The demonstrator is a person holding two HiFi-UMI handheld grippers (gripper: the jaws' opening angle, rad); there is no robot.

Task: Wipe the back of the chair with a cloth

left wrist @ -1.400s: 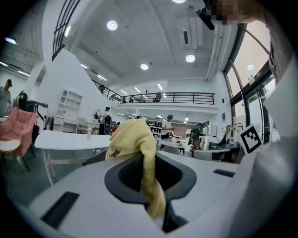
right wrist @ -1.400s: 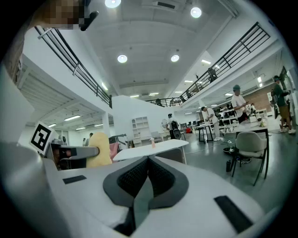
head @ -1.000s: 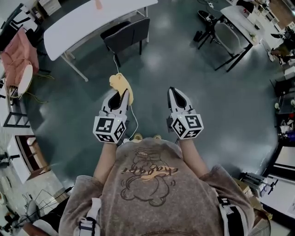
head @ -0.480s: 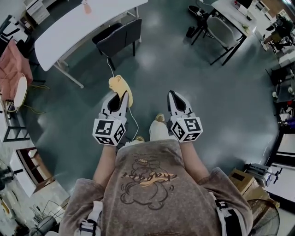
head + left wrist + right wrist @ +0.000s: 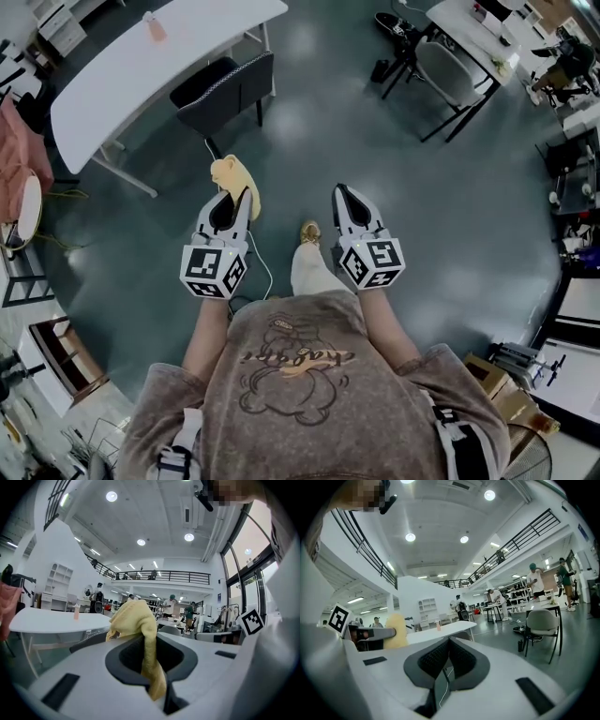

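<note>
Progress over the last second is all on foot: a shoe now shows ahead of the person between the two tools, where a second ago both feet were tucked under the body, and the whole room has slid across the head view. The dark chair, pushed in at the long white bench, has drifted left and sits somewhat closer to the hands than it did, though a stretch of bare floor still separates them.

The grip has not changed. The left hand-held gripper stays clamped on the yellow cloth, which bunches above the tips and also hangs down between the jaws in the left gripper view. The right hand-held gripper carries nothing, its jaws pressed together with only the floor and a thin white cable seen past them.

My reading is that this is the approach, not the wiping: the cloth is well apart from the chair's back and touches nothing. The back faces away from the bench, towards the person, so a few more steps should bring the left tool within reach of it
</note>
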